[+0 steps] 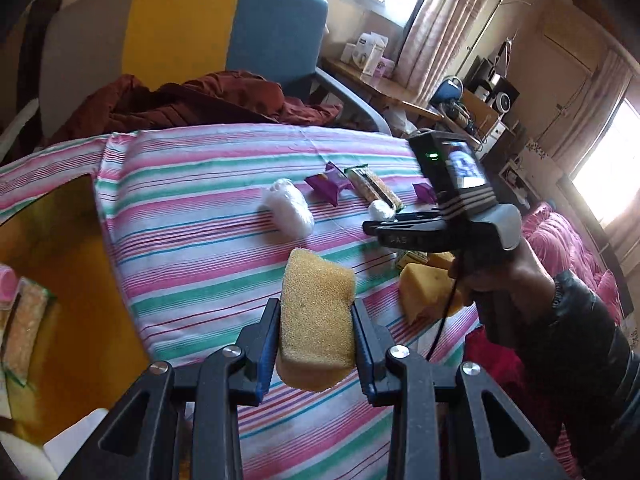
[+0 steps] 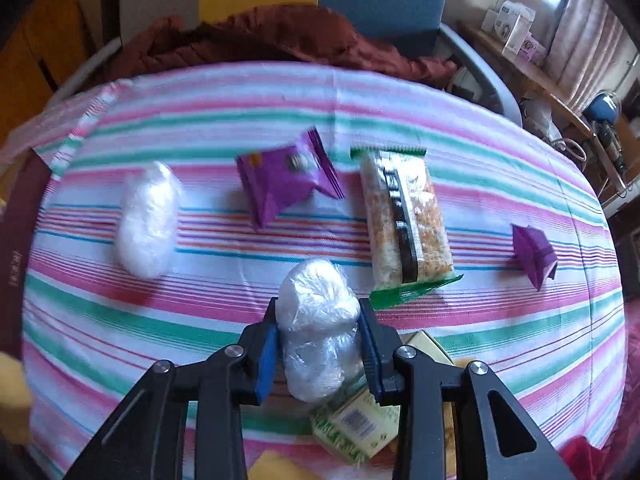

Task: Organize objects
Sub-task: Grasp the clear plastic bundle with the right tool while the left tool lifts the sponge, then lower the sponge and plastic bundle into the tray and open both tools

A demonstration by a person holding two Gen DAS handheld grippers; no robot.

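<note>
In the left wrist view, the left gripper (image 1: 316, 336) was clenched on a yellow sponge (image 1: 317, 320), its fingers (image 1: 267, 340) pressing both long sides and holding it lifted above the striped cloth (image 1: 192, 216) that covered the worktop. Beyond it on the cloth lay a white plastic-wrapped bundle (image 1: 289, 207), a purple packet (image 1: 329, 182) and a green-edged snack pack (image 1: 371, 186). A second yellow sponge (image 1: 424, 288) sat near the right edge, just below the right gripper's body (image 1: 452, 204), held in the person's right hand (image 1: 486, 276).

In the right wrist view, the right gripper (image 2: 319, 344) was grasping a second wrapped bundle (image 2: 318, 328) between its fingers (image 2: 267, 354), over a green-and-cream carton (image 2: 356, 426) at the near edge. Farther off on the cloth lay the other bundle (image 2: 147, 220), the purple packet (image 2: 286, 178), the snack pack (image 2: 406, 216) and, well apart to the right, a small purple packet (image 2: 534, 254).
</note>
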